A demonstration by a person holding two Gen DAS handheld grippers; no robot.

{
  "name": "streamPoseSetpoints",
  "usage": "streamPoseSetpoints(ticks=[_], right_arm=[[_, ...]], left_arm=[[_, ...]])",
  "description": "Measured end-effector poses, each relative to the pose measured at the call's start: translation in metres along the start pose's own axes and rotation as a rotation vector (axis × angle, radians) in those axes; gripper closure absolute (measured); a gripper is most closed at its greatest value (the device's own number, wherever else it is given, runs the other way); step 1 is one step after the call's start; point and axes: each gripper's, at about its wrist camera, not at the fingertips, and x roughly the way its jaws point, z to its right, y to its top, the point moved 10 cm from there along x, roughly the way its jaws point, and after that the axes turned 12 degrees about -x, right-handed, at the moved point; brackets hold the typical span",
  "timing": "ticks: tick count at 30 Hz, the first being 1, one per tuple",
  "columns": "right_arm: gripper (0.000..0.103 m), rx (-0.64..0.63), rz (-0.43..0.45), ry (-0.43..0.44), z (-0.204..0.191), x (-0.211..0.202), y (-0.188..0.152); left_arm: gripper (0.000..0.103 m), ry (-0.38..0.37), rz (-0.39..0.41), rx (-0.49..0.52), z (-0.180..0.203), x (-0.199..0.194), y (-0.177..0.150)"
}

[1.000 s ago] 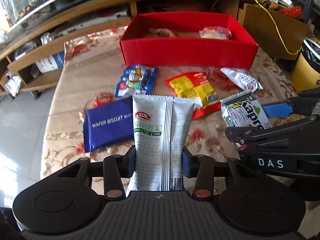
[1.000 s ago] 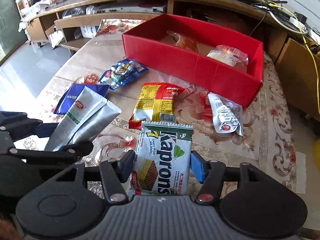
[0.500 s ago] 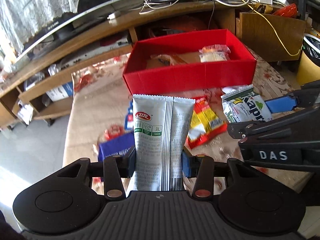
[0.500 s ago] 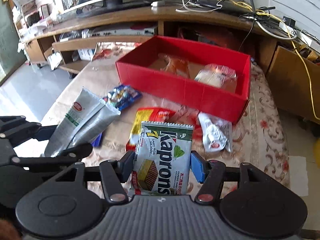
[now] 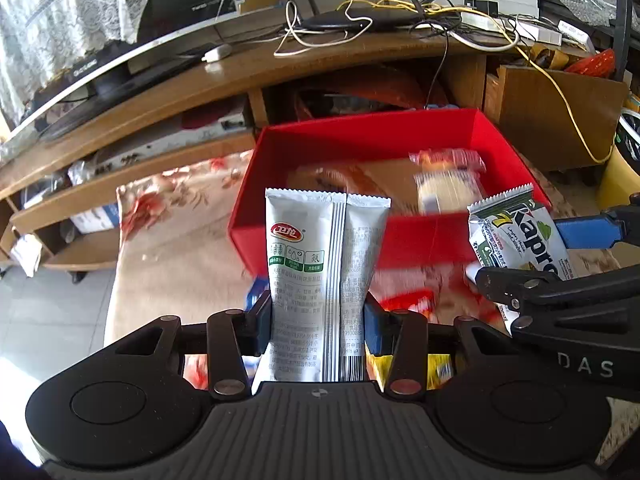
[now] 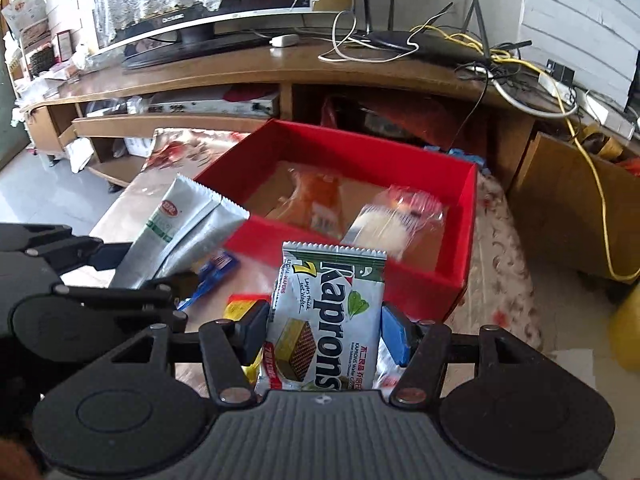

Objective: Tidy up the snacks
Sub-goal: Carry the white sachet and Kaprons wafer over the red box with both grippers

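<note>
My left gripper (image 5: pixel 316 320) is shut on a tall white and silver snack pouch (image 5: pixel 320 280), held upright in the air before the red box (image 5: pixel 312 136). My right gripper (image 6: pixel 326 332) is shut on a white Kaprons wafer pack (image 6: pixel 332 316), also lifted, just short of the red box's near wall (image 6: pixel 420 280). Each gripper shows in the other's view: the right with its pack (image 5: pixel 520 236), the left with its pouch (image 6: pixel 180 228). The box holds an orange-wrapped snack (image 6: pixel 316 196) and a clear-wrapped cake (image 6: pixel 396 220).
Below the grippers lie a red and yellow packet (image 6: pixel 240 308) and a blue candy packet (image 6: pixel 212 276) on the floral tablecloth (image 5: pixel 176 216). Behind the box stands a wooden TV bench (image 6: pixel 240 68) with cables. A yellow bin (image 5: pixel 620 176) stands at the right.
Both grippers have risen and moved forward toward the red box with their packs held. The loose snacks on the table have dropped below the fingers.
</note>
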Motion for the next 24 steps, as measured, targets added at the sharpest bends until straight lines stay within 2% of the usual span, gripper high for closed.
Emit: streamPoseSetpoints(ticks=[13,24], right_arm=[[0.046,0.022,0.034,-0.082,0.050,0.031,0.047],[0.046,0.020,0.052,-0.125,0.074,0.051,0.071]], left_arm=[[0.053,0.008,0.045,0.025,0.020,0.034,0.060],[0.054,0.037,0.084,0.066,0.029,0.051,0.088]])
